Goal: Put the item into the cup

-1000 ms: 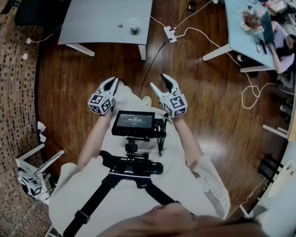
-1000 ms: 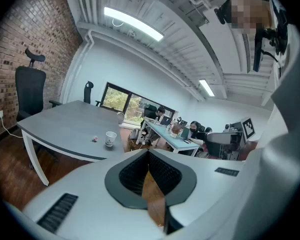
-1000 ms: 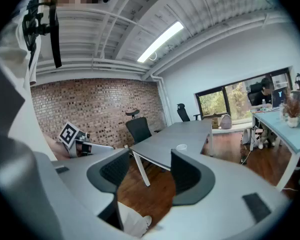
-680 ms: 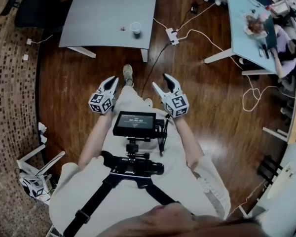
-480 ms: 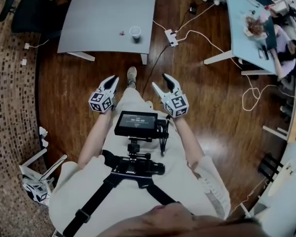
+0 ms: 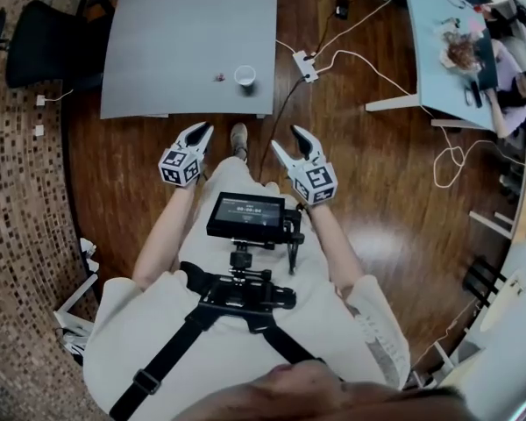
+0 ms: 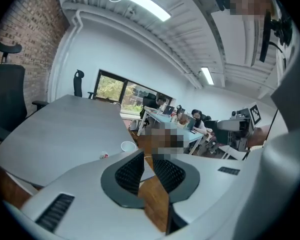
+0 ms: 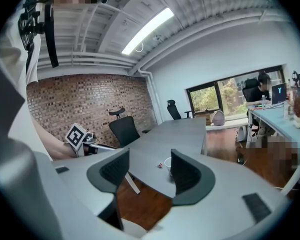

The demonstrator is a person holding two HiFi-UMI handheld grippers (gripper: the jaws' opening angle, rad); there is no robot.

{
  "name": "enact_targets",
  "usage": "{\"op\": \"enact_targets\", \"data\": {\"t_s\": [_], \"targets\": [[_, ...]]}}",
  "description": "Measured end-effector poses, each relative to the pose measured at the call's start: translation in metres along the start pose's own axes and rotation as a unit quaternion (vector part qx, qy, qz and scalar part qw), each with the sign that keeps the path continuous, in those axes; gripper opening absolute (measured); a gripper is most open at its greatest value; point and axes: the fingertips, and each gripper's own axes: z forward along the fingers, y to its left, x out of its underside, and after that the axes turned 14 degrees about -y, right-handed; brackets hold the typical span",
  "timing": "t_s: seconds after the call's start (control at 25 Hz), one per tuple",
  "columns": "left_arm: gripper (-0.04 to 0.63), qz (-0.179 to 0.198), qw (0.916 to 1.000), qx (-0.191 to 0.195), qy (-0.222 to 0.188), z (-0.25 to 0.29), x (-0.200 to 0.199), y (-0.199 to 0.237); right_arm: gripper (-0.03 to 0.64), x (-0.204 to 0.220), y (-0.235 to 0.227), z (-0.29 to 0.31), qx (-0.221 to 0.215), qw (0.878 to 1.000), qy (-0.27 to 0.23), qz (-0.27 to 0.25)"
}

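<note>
Left tool, jaws just opening narrowly, and right tool, jaws wide: both empty. Cup beside item at tabletop near edge.

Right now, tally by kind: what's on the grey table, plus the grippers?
Cup: 1
Red item: 1
Grippers: 2 (left gripper, jaws just been opening, nothing between; right gripper, open, empty)
Total: 4
</note>
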Motion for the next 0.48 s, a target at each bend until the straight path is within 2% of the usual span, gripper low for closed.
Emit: {"op": "enact_targets", "data": {"t_s": [0.48], "targets": [[0.054,0.041,0.9947,0.042,0.084,0.083,0.007,0.095,0.275,-0.003,-0.034,0.093,0.045,0.999,0.015,0.004]]}}
